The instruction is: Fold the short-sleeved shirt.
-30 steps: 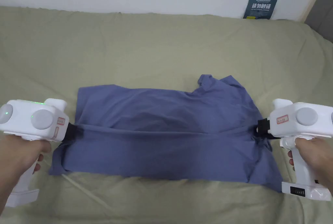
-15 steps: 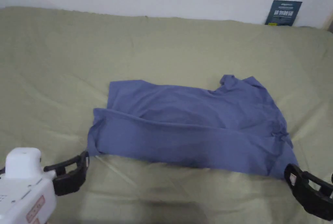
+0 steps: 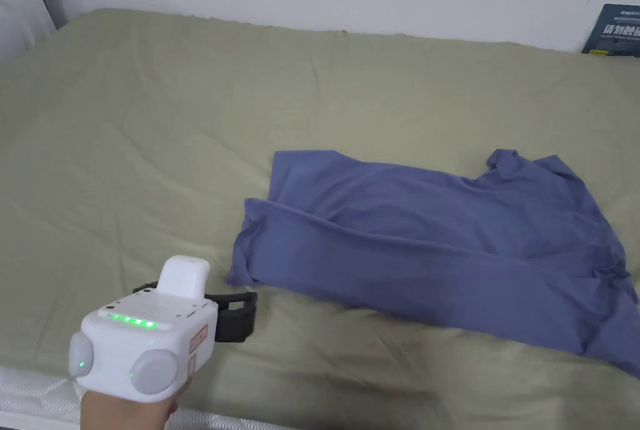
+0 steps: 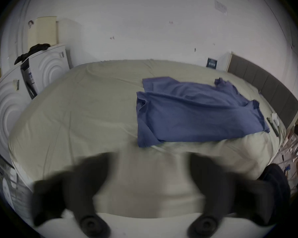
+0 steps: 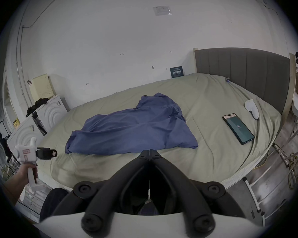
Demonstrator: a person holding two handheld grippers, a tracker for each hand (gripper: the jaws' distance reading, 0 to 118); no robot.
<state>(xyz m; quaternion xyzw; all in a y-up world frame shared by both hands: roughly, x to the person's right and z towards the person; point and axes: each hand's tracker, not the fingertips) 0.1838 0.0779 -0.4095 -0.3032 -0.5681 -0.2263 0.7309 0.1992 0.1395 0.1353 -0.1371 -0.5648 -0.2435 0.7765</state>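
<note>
Bed (image 3: 187, 137) with olive sheet carries everything; wall runs along its far edge, grey headboard (image 5: 244, 70) at the right end. Wide bare sheet over the whole left half and along the far edge, a narrower bare strip along the near edge.

Shirt (image 3: 437, 244) (blue, short-sleeved) lies on the right half of the bed, folded lengthwise once, the near layer lapped over the far one with a long ridge across it; collar end toward the headboard, hem end toward the bed's middle. Loose wrinkles, touching neither gripper.

Phone (image 5: 237, 128) lies flat near the near-right corner, well apart from the shirt; a white device (image 5: 251, 109) sits just beyond it toward the headboard. Dark card (image 3: 615, 28) leans on the wall at the far edge. No containers on the bed.

Left gripper (image 3: 234, 319) hovers over the near edge, just beside the shirt's near hem corner, jaws spread wide, empty (blurred in its own view). A hand (image 5: 27, 169) holds its grip.

Right gripper (image 5: 149, 153) is off the near edge facing the shirt, jaw tips pressed together, nothing between them.
</note>
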